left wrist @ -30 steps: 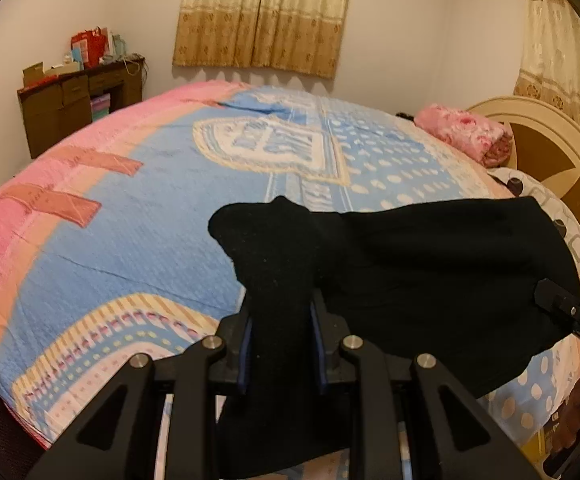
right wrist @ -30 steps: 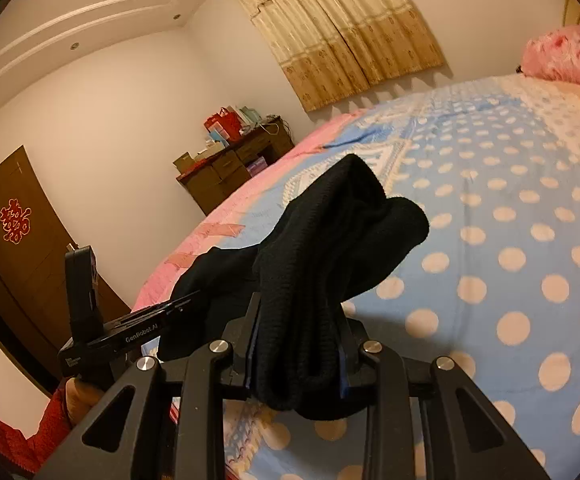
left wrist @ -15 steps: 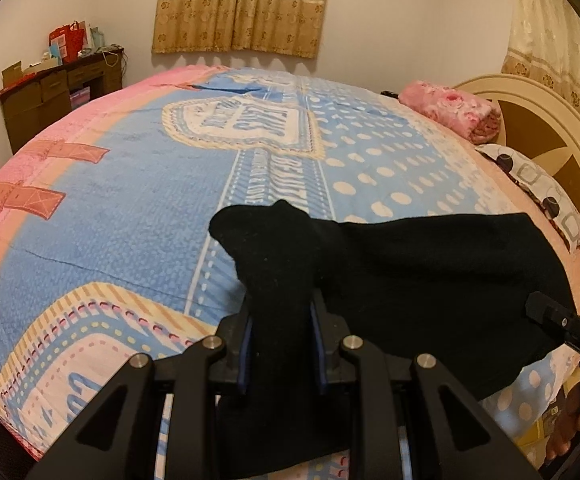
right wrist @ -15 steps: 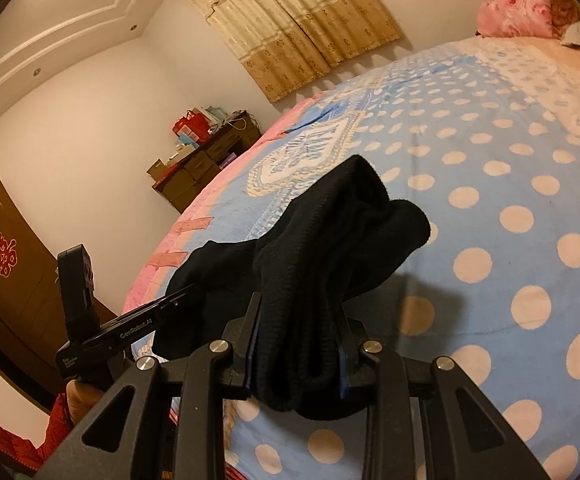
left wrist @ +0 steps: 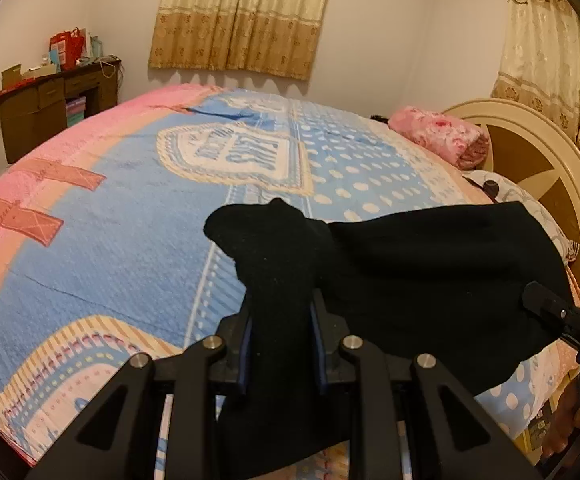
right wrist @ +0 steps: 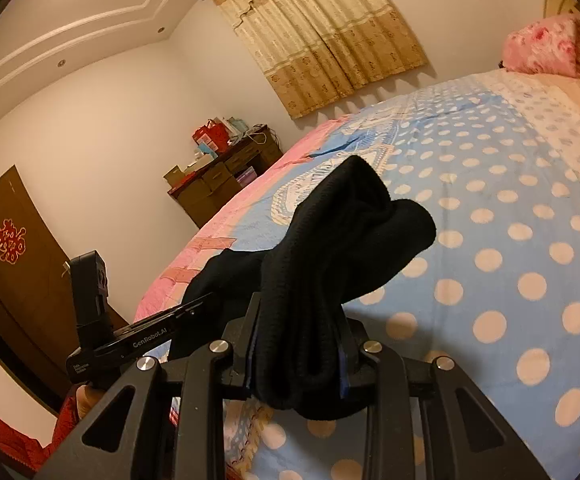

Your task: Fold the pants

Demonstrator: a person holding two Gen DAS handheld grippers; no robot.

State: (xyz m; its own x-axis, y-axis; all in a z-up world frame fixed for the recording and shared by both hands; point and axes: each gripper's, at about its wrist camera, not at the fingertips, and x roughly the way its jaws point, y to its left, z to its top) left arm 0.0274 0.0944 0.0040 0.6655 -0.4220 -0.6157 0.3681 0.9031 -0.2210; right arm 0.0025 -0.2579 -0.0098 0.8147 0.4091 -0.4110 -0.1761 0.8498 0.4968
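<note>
both fingers (left wrist: 282,344) (right wrist: 298,356) clamp black pants (left wrist: 430,276), stretched over open bedspread (left wrist: 110,248) near its edge.

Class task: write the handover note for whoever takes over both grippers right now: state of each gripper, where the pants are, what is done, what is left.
Left gripper: shut on a bunched edge of the black pants.
Right gripper: shut on another bunch of the same pants.
Pants: held up between the two grippers over the near part of the bed, cloth spanning from one to the other.
Done: both ends gripped, pants lifted.
Left: lay them on the bed, fold, release. How far the folding has got cannot be told.
</note>
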